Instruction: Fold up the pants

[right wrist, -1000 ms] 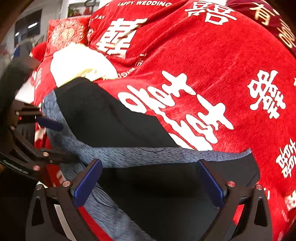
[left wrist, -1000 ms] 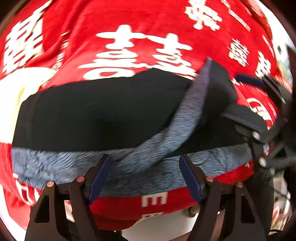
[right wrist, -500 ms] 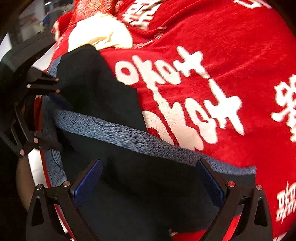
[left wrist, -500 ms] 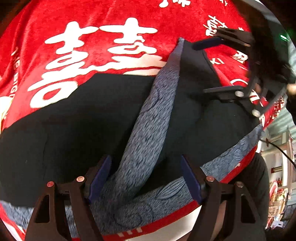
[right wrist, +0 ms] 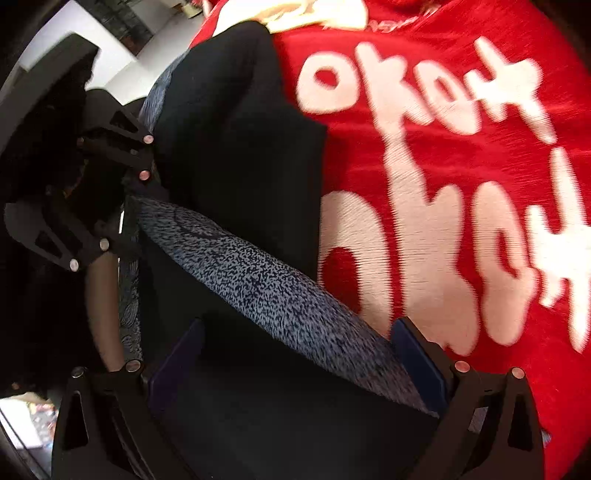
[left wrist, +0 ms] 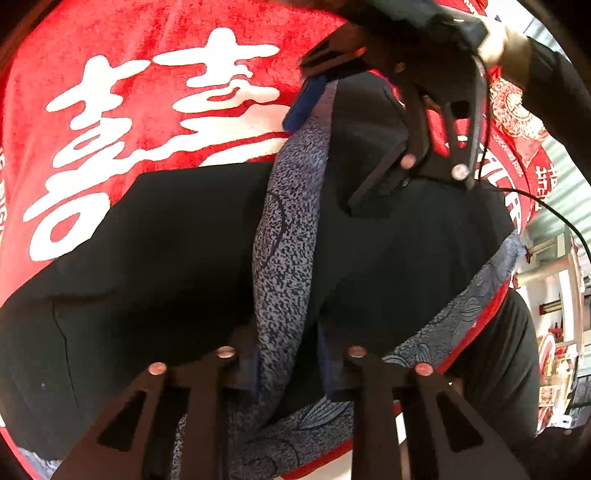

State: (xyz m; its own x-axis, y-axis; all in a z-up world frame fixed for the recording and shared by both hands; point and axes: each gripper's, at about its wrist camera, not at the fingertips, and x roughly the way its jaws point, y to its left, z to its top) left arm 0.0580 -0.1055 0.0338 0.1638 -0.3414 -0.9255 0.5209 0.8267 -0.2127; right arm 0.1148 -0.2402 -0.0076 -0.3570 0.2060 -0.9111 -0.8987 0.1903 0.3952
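newly narrowed left hand-held gripper point(left wrist: 288, 365) around pants point(left wrist: 288, 236) waistband

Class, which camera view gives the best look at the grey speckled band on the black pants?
The left wrist view: the grey speckled band runs sharply from the left tool, shut on it, up to the right tool. The right wrist view shows it partly, with motion blur nearby.

A: Surface?
B: Red plush blanket point(left wrist: 155, 44), large white characters woven in; covers everything that shows.
A: Directly on it?
B: Black pants point(left wrist: 166, 251) with speckled grey-blue band point(left wrist: 284, 236), spread flat. Pale cream cloth point(right wrist: 295, 13) at far edge.
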